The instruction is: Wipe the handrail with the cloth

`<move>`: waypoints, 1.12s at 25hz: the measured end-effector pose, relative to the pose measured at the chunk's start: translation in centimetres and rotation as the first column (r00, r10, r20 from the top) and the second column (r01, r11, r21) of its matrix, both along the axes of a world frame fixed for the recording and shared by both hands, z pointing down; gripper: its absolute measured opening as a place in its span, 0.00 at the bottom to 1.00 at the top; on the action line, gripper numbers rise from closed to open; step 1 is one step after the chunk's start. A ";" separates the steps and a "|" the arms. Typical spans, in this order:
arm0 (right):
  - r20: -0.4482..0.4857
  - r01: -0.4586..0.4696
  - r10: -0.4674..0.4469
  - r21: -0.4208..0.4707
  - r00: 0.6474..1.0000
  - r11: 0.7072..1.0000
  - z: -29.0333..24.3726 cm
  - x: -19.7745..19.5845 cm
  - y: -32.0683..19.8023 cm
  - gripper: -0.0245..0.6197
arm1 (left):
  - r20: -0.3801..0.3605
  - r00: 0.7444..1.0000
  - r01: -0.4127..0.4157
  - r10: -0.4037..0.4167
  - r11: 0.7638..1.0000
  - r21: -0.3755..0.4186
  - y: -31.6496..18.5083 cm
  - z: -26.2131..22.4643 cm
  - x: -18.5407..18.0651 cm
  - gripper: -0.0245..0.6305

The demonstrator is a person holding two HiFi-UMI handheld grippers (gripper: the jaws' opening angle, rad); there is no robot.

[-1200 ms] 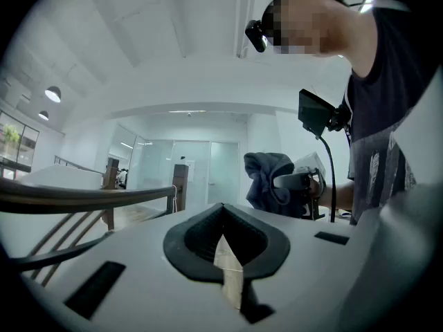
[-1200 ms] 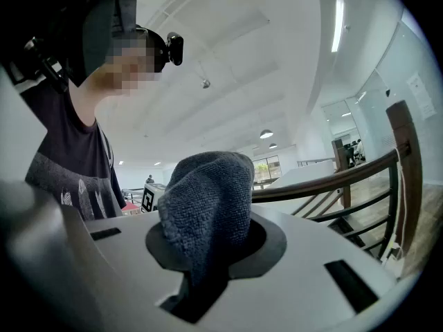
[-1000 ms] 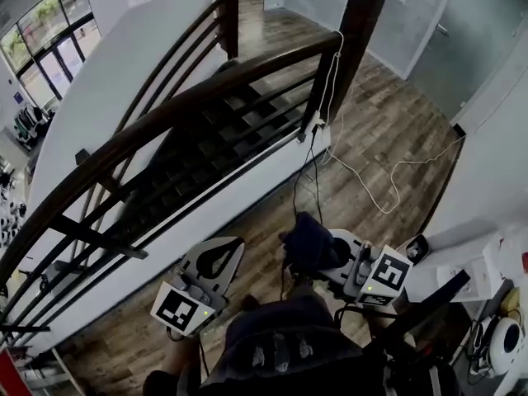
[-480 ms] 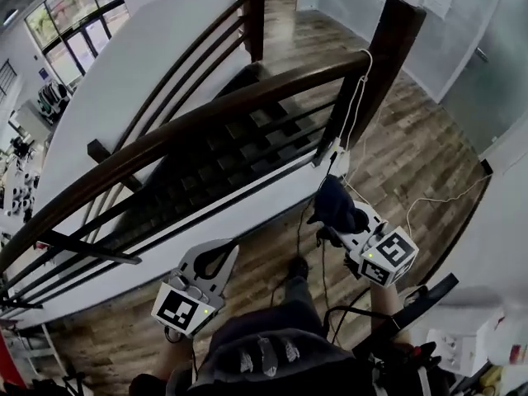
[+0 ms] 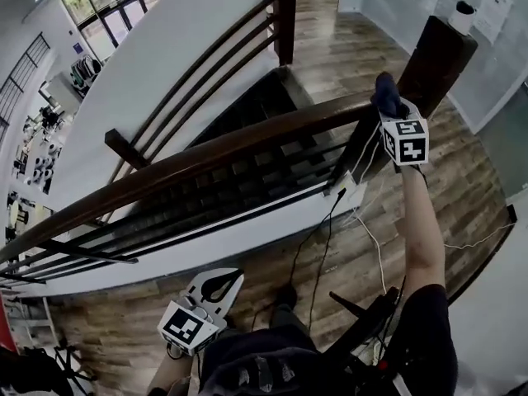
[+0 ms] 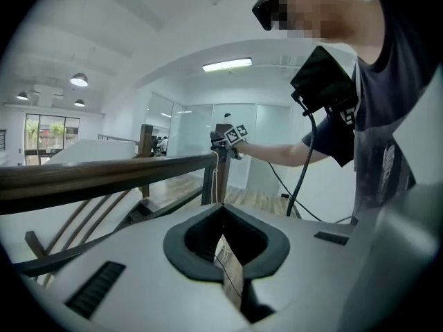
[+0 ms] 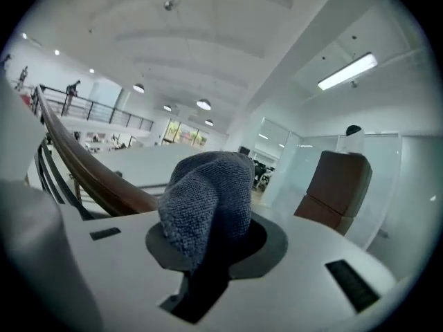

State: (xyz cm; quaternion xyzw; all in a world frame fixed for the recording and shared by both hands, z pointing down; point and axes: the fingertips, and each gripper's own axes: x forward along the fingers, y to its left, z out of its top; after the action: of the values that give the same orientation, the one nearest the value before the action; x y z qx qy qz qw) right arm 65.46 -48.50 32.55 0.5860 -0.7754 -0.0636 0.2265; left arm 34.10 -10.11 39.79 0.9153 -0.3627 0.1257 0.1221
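Note:
The dark wooden handrail (image 5: 214, 151) runs from lower left up to a thick newel post (image 5: 437, 56). My right gripper (image 5: 388, 107) is shut on a dark blue-grey cloth (image 5: 384, 91), held at the rail's top end right beside the post. In the right gripper view the cloth (image 7: 208, 199) bulges out of the jaws, with the handrail (image 7: 90, 175) behind it at left and the post (image 7: 339, 185) at right. Whether the cloth touches the rail I cannot tell. My left gripper (image 5: 221, 280) hangs low near my waist, shut and holding nothing, well below the handrail (image 6: 104, 175).
Stairs (image 5: 247, 130) descend behind the rail, with dark lower bars and a white wall (image 5: 165, 64) beyond. A white cable (image 5: 367, 225) and a black cable (image 5: 318, 254) hang from the post's base across the wood floor (image 5: 346, 48).
My right gripper has risen with the cloth from waist height to the rail's top end by the post. The left gripper has stayed low.

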 end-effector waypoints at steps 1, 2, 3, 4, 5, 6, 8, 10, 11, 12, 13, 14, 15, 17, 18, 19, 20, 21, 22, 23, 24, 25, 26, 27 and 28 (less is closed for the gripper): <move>-0.048 -0.031 0.029 -0.037 0.998 0.999 1.0 1.2 -2.9 0.15 | 0.020 1.000 -0.005 0.005 1.000 -0.010 -0.3 0.6 0.4 0.05; -0.081 -0.060 0.054 -0.078 0.995 0.995 2.3 2.2 -5.2 0.15 | 0.039 0.999 -0.008 0.008 1.000 -0.018 -0.5 1.1 0.7 0.05; -0.098 -0.082 0.071 -0.117 0.993 0.990 3.5 2.7 -6.9 0.15 | 0.053 0.999 -0.001 0.002 1.000 -0.021 -0.8 1.4 0.6 0.05; -0.100 -0.095 0.081 -0.143 0.992 0.985 4.5 2.8 -7.9 0.15 | 0.059 0.998 0.017 -0.015 1.000 -0.020 -1.2 1.4 0.3 0.05; -0.089 -0.100 0.087 -0.150 0.992 0.984 5.1 2.6 -8.5 0.15 | 0.059 0.997 0.041 -0.040 0.999 -0.017 -1.5 1.1 -0.2 0.05; -0.065 -0.100 0.092 -0.140 0.994 0.985 5.3 2.3 -8.6 0.15 | 0.058 0.996 0.064 -0.063 0.998 -0.016 -1.8 0.9 -1.0 0.05; -0.008 -0.102 0.101 -0.117 0.995 0.988 5.1 1.3 -8.4 0.15 | 0.058 0.994 0.093 -0.092 0.995 -0.025 -1.6 0.9 -2.8 0.05; 0.009 -0.100 0.102 -0.130 0.995 0.987 5.1 -0.2 -8.2 0.15 | 0.058 0.993 0.107 -0.105 0.994 -0.029 -1.2 1.3 -4.9 0.05; 0.009 -0.095 0.098 -0.152 0.995 0.984 5.3 -1.3 -8.1 0.15 | 0.059 0.993 0.108 -0.106 0.994 -0.020 -0.9 1.5 -5.9 0.05; 0.013 -0.087 0.090 -0.176 0.996 0.981 5.5 -2.7 -7.9 0.15 | 0.058 0.993 0.105 -0.105 0.994 -0.003 -0.8 1.6 -7.1 0.05; 0.018 -0.078 0.083 -0.194 0.996 0.978 5.6 -4.2 -7.6 0.15 | 0.053 0.993 0.103 -0.104 0.995 0.016 -0.7 1.5 -8.4 0.05; 0.021 -0.077 0.083 -0.202 0.996 0.976 5.6 -5.8 -7.0 0.15 | 0.046 0.993 0.106 -0.107 0.994 0.034 -0.5 1.3 -9.8 0.05; 0.023 -0.082 0.088 -0.205 0.996 0.975 5.6 -7.6 -6.3 0.15 | 0.037 0.992 0.115 -0.117 0.992 0.047 -0.2 1.1 -11.4 0.05; 0.035 -0.086 0.096 -0.207 0.995 0.975 5.7 -11.7 -4.6 0.15 | 0.018 0.990 0.140 -0.142 0.988 0.068 0.7 1.0 -15.5 0.05; 0.041 -0.082 0.093 -0.209 0.995 0.974 5.7 -14.1 -3.6 0.15 | 0.009 0.990 0.142 -0.143 0.987 0.077 1.2 1.1 -17.7 0.05; 0.047 -0.075 0.087 -0.214 0.995 0.974 5.7 -16.7 -2.6 0.15 | 0.003 0.990 0.137 -0.137 0.987 0.084 1.9 1.3 -19.9 0.05; 0.053 -0.066 0.080 -0.222 0.995 0.973 5.7 -19.5 -1.5 0.15 | 0.006 0.992 0.129 -0.130 0.988 0.088 2.6 1.5 -22.2 0.05; 0.060 -0.055 0.071 -0.230 0.996 0.972 5.8 -22.5 -0.4 0.15 | 0.019 0.992 0.122 -0.124 0.988 0.090 3.4 1.8 -24.6 0.05; 0.061 -0.044 0.060 -0.235 0.996 0.971 5.9 -25.5 0.7 0.15 | 0.039 0.991 0.122 -0.126 0.988 0.090 4.1 2.2 -27.1 0.05; 0.052 -0.030 0.044 -0.236 0.998 0.971 6.0 -28.6 1.9 0.15 | 0.058 0.989 0.129 -0.135 0.988 0.084 4.9 2.8 -29.5 0.05; 0.039 -0.014 0.024 -0.233 0.999 0.972 6.1 -31.7 3.1 0.15 | 0.071 0.987 0.142 -0.148 0.987 0.074 5.7 3.4 -31.9 0.05; 0.027 0.004 0.002 -0.229 1.000 0.973 6.1 -34.8 4.3 0.15 | 0.075 0.984 0.160 -0.164 0.985 0.063 6.4 3.9 -34.2 0.05; 0.020 0.021 -0.017 -0.224 1.000 0.974 6.1 -37.8 5.6 0.15 | 0.074 0.980 0.181 -0.184 0.982 0.054 7.0 4.2 -36.3 0.05; 0.016 0.037 -0.034 -0.221 0.999 0.975 6.0 -40.7 6.7 0.15 | 0.075 0.975 0.205 -0.209 0.977 0.050 7.4 4.2 -38.2 0.05; 0.011 0.053 -0.052 -0.218 0.999 0.975 5.7 -43.4 7.8 0.15 | 0.080 0.968 0.233 -0.236 0.971 0.054 7.7 4.0 -39.9 0.05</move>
State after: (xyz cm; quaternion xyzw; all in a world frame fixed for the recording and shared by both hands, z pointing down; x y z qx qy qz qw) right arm 22.02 -40.68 38.27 0.5371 -0.7934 0.0174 0.2857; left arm -5.81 -2.37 43.75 0.8622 -0.4759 0.1416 0.1002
